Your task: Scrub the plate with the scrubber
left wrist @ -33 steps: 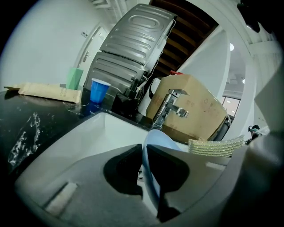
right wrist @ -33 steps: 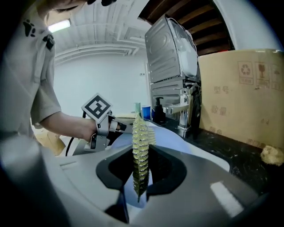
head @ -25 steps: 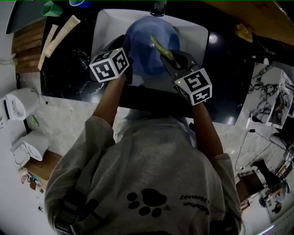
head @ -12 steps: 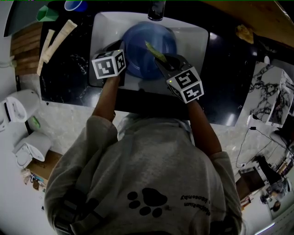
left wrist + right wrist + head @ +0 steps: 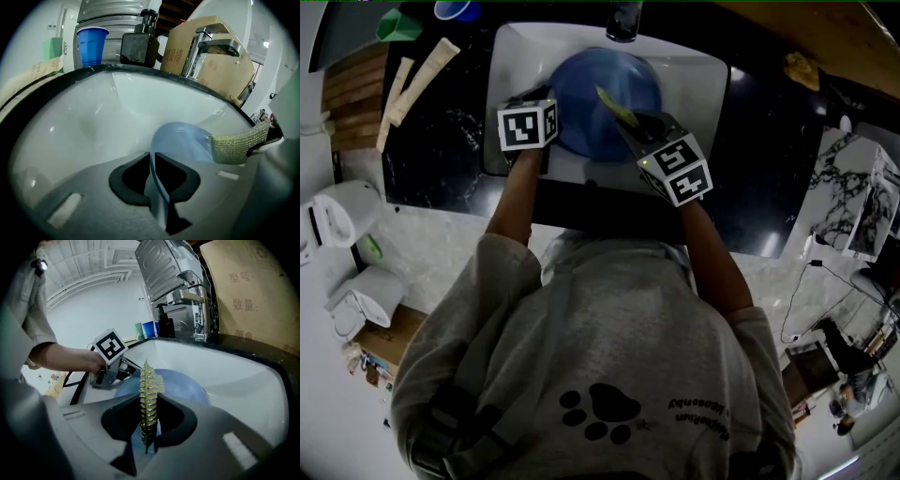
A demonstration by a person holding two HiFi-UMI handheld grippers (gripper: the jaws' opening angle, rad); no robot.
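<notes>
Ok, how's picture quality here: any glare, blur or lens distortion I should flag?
Head view: dim overall, with bright glare spots on the glossy black counter. Left gripper view: fisheye bending of the white sink rim, dark corners, round blue plate soft. Right gripper view: same vignette; gold mesh scrubber sharp.

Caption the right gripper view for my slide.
Right tongs grip the scrubber edge-on before the blue plate in the sink.
</notes>
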